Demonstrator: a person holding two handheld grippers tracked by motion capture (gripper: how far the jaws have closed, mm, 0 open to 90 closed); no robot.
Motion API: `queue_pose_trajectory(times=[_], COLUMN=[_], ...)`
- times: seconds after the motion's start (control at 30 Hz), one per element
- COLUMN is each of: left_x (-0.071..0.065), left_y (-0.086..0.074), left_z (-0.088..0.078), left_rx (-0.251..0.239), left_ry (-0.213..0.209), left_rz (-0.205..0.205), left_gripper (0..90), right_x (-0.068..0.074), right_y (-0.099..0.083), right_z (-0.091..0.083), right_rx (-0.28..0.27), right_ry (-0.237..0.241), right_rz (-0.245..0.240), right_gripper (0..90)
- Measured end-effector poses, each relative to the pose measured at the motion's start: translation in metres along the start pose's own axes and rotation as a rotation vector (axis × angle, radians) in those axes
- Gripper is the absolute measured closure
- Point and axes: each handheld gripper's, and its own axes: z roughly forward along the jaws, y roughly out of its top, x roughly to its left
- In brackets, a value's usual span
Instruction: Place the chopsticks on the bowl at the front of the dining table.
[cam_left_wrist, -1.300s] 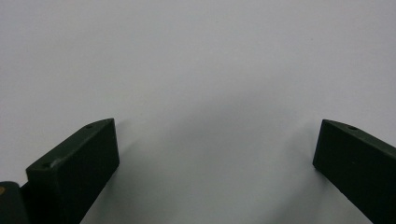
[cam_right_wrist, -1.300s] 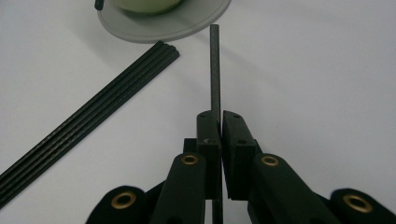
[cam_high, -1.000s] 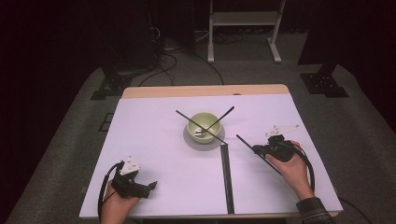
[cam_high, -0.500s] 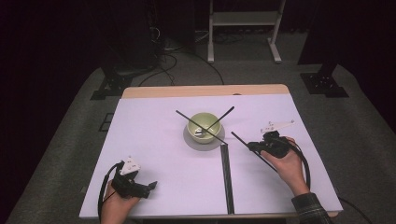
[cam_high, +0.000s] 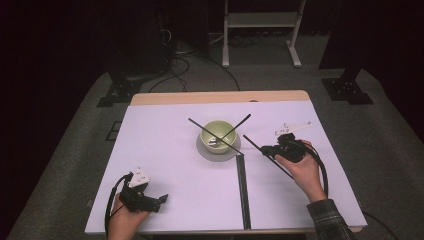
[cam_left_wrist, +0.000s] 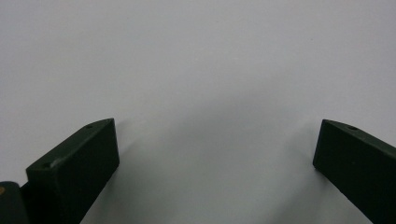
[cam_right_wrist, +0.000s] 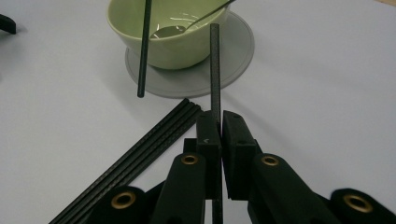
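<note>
While right gripper (cam_right_wrist: 219, 126) clamps the rod (cam_right_wrist: 214, 70), its long axis points at the bowl (cam_high: 218, 133), mid-table, toward the far edge.

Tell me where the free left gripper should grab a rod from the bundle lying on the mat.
Judging by its pose, take the rod bundle near its end closest to the person, coming straight down with the left gripper jaws across its thin width. It lies flat, and the far end nears the saucer.
</note>
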Motion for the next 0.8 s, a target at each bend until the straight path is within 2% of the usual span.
queue_pose_trajectory(times=[0.8], left_x=[0.0], left_y=[0.0], left_z=[0.0], left_rx=[0.0], left_ry=[0.001], left_rz=[0.001], left_gripper=[0.0], right_x=[0.003], right_y=[0.036], right_z=[0.021], right_rx=[0.0], right_ry=[0.025], right_rz=[-0.016], right_gripper=[86.1])
